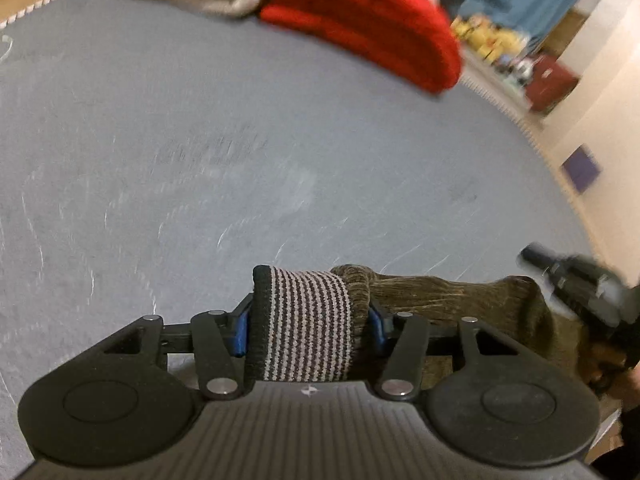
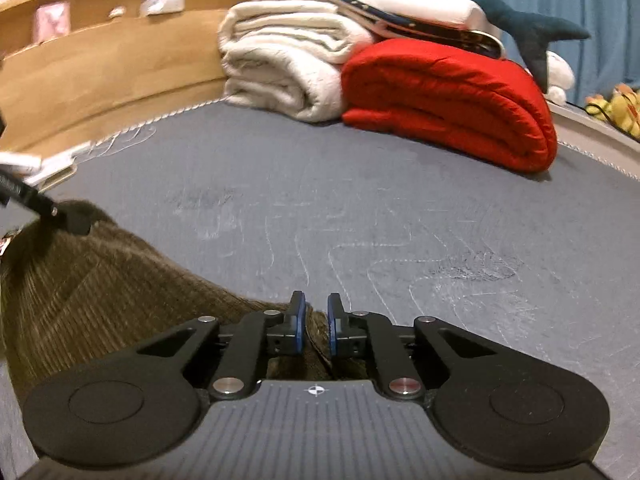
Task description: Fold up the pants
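The pants are olive-brown corduroy (image 2: 104,284) with a black-and-white striped cuff (image 1: 304,324). They lie on a grey-blue bed surface (image 2: 360,208). My left gripper (image 1: 308,326) is shut on the striped cuff, which fills the gap between its blue pads. My right gripper (image 2: 316,324) is nearly closed with a thin edge of the corduroy between its blue pads. The left gripper shows at the left of the right wrist view (image 2: 60,216), on the pants. The right gripper shows blurred at the right of the left wrist view (image 1: 580,280).
A folded red blanket (image 2: 452,104) and a rolled cream blanket (image 2: 288,60) lie at the far side of the bed, with a blue plush shark (image 2: 500,8) on top. A wooden headboard (image 2: 100,64) runs along the left. Yellow toys (image 2: 616,108) sit far right.
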### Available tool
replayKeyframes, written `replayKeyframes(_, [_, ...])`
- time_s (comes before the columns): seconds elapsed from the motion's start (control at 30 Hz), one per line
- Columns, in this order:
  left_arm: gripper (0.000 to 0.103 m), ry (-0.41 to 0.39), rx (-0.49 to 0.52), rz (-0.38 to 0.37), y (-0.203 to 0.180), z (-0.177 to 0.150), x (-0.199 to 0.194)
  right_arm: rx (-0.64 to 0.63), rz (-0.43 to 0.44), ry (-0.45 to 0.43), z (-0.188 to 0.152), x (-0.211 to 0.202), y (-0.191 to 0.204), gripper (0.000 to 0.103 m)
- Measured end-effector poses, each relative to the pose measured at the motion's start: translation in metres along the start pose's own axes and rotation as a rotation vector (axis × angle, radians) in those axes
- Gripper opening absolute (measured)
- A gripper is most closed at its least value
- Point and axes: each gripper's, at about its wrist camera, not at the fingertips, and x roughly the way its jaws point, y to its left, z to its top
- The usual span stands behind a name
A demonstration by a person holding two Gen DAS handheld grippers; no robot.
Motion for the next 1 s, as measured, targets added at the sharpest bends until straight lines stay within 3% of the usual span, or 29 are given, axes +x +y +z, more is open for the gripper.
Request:
replayKeyframes(0.1, [0.069,-0.042,0.096,0.201,-0.017,-0.002,0.004,-0.033,-0.214,0.070,-0.010,0.013,-0.007,0.011])
replayKeyframes(0.13, [0.077,-0.081,0.152,0.272,-0.026,-0.001,-0.001,-0.013,-0.261,0.096,-0.013,0.014,-0.014,0.012])
replayKeyframes(0.2, [0.077,-0.176,0.245,0.400,-0.046,-0.003,-0.013,0.046,-0.334,0.110,-0.018,0.005,-0.034,0.013])
replayKeyframes(0.23, [0.077,-0.210,0.278,0.408,-0.055,-0.004,-0.019,0.070,-0.341,0.100,-0.019,-0.002,-0.042,0.013])
replayKeyframes(0.3, [0.077,-0.249,0.304,0.331,-0.071,-0.006,-0.028,0.092,-0.340,0.078,-0.023,-0.020,-0.055,0.013])
replayKeyframes(0.37, [0.077,-0.258,0.319,0.225,-0.086,-0.010,-0.031,0.098,-0.331,0.057,-0.028,-0.041,-0.066,0.020])
replayKeyframes(0.4, [0.077,-0.255,0.336,0.157,-0.097,-0.013,-0.030,0.112,-0.323,0.050,-0.030,-0.051,-0.071,0.030])
replayKeyframes(0.53, [0.079,-0.144,0.448,-0.035,-0.135,-0.026,-0.003,0.212,-0.350,0.024,-0.046,-0.091,-0.105,0.050])
replayKeyframes(0.67, [0.076,-0.062,0.525,-0.036,-0.159,-0.041,0.032,0.354,-0.411,0.011,-0.065,-0.129,-0.152,0.056])
replayKeyframes(0.77, [0.066,-0.023,0.526,-0.041,-0.171,-0.046,0.050,0.409,-0.469,-0.008,-0.082,-0.156,-0.184,0.057])
replayKeyframes(0.83, [0.054,-0.016,0.535,-0.058,-0.175,-0.045,0.054,0.437,-0.501,-0.022,-0.093,-0.174,-0.201,0.060])
replayKeyframes(1.0, [0.048,-0.009,0.581,-0.118,-0.210,-0.053,0.065,0.560,-0.605,-0.038,-0.130,-0.217,-0.251,0.061])
